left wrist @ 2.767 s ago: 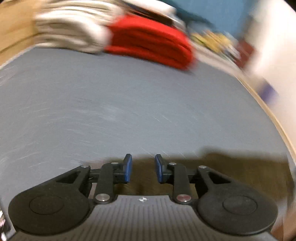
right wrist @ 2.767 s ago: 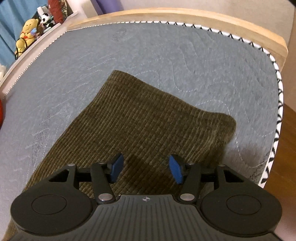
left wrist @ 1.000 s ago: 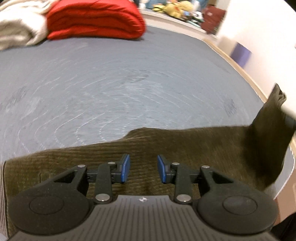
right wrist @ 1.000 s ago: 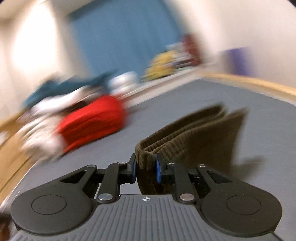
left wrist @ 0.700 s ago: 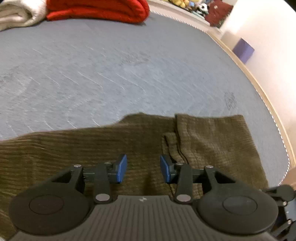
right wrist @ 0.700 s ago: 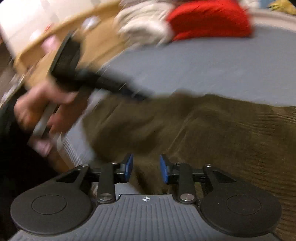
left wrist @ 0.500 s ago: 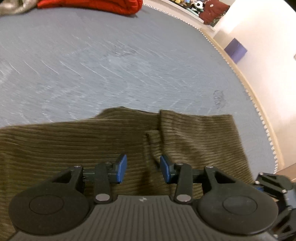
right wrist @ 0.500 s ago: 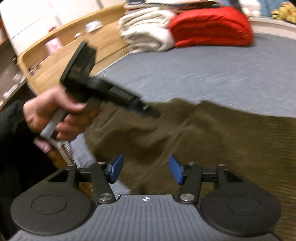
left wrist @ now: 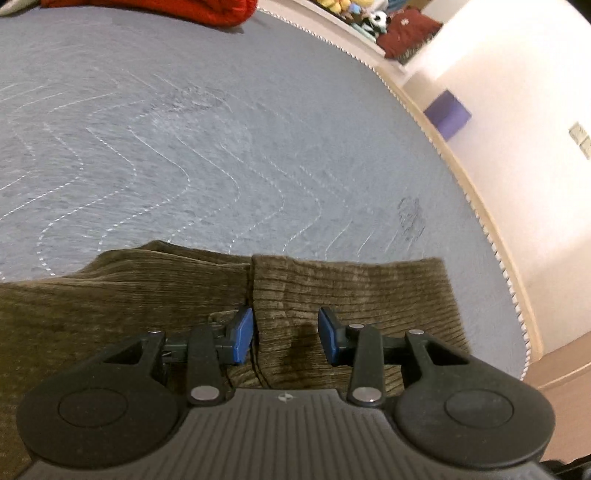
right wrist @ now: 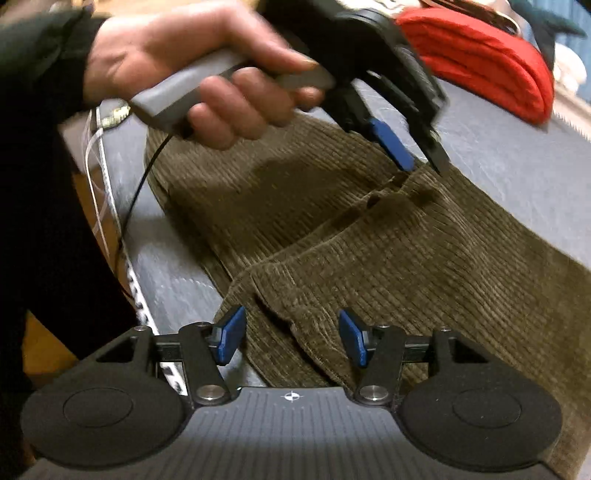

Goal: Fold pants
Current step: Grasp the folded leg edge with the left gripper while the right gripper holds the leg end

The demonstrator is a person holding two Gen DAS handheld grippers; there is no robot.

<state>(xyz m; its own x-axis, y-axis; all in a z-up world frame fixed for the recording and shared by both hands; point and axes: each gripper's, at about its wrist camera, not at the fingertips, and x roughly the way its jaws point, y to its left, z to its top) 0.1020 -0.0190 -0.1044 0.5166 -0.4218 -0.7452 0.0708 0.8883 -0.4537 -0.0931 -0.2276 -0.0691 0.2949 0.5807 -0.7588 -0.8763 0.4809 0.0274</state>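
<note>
Olive corduroy pants [left wrist: 351, 295] lie folded on the grey quilted mattress [left wrist: 184, 147], with one layer's edge running across the top layer. My left gripper [left wrist: 286, 338] stands open just over that edge, its blue pads on either side of the seam. In the right wrist view a hand [right wrist: 221, 85] holds the left gripper [right wrist: 421, 162], whose tips are down at a crease in the pants [right wrist: 424, 266]. My right gripper [right wrist: 291, 336] is open low over the near corner of the pants, with cloth between the jaws and neither pad pressing it.
A folded red blanket [right wrist: 480, 62] lies at the far end of the mattress. Soft toys [left wrist: 351, 11] sit on a ledge beyond. A purple box [left wrist: 447, 114] stands by the wall. The mattress's trimmed edge [left wrist: 509, 280] runs close on the right, and a dark sleeve [right wrist: 37, 184] fills the left.
My right gripper let go of the pant end it had carried over, rolled and sank to the near corner. The end now lies flat on the pants. My left gripper came down over the fold's edge.
</note>
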